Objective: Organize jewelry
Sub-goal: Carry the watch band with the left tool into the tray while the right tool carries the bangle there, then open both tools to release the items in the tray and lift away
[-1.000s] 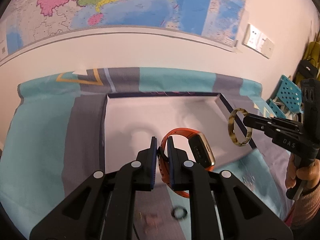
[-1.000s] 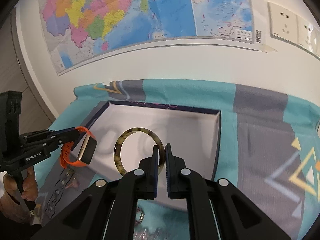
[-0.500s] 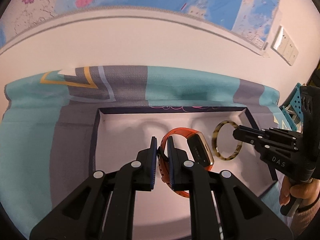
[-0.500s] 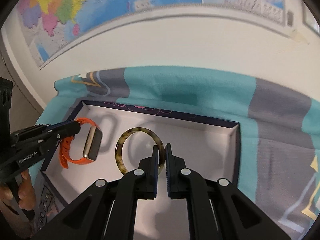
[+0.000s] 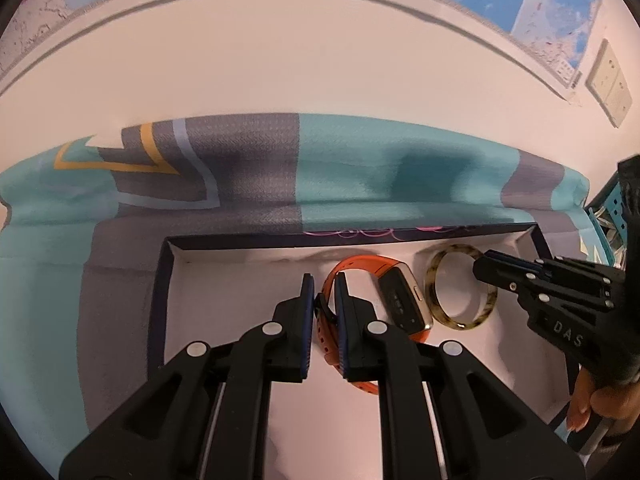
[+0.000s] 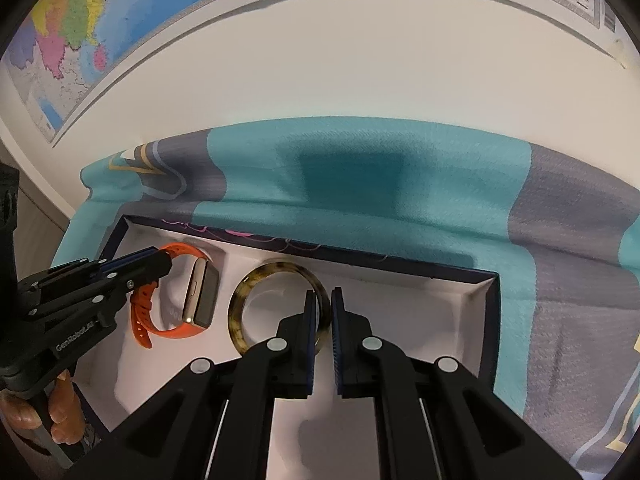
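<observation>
A shallow rectangular tray with a dark navy rim and a white inside [image 5: 160,280] lay on a cloth of teal and grey panels [image 6: 400,184] that covered the desk. Inside the tray two things were held side by side above its white floor. The left black gripper [image 5: 322,300] was pressed together on the strap of an orange silicone watch with a gold rectangular case [image 5: 400,304]. The right black gripper [image 6: 325,312] was pinching the rim of a round tortoiseshell bangle of glossy resin [image 6: 256,280]. Whether the watch or the bangle touched the tray floor I could not tell, since the fisheye view bent the depth.

Both things were near the far wall of the tray, the bangle just beside the watch case and to its right. The near part of the white floor and the right end of the tray were open. The cloth ended close to a white wall [image 6: 360,80] behind the tray, under a coloured map [image 6: 80,20].

The watch case stood on its edge, with its long axis running from the far wall toward the cameras. The bangle was tilted, its opening facing partly up.
</observation>
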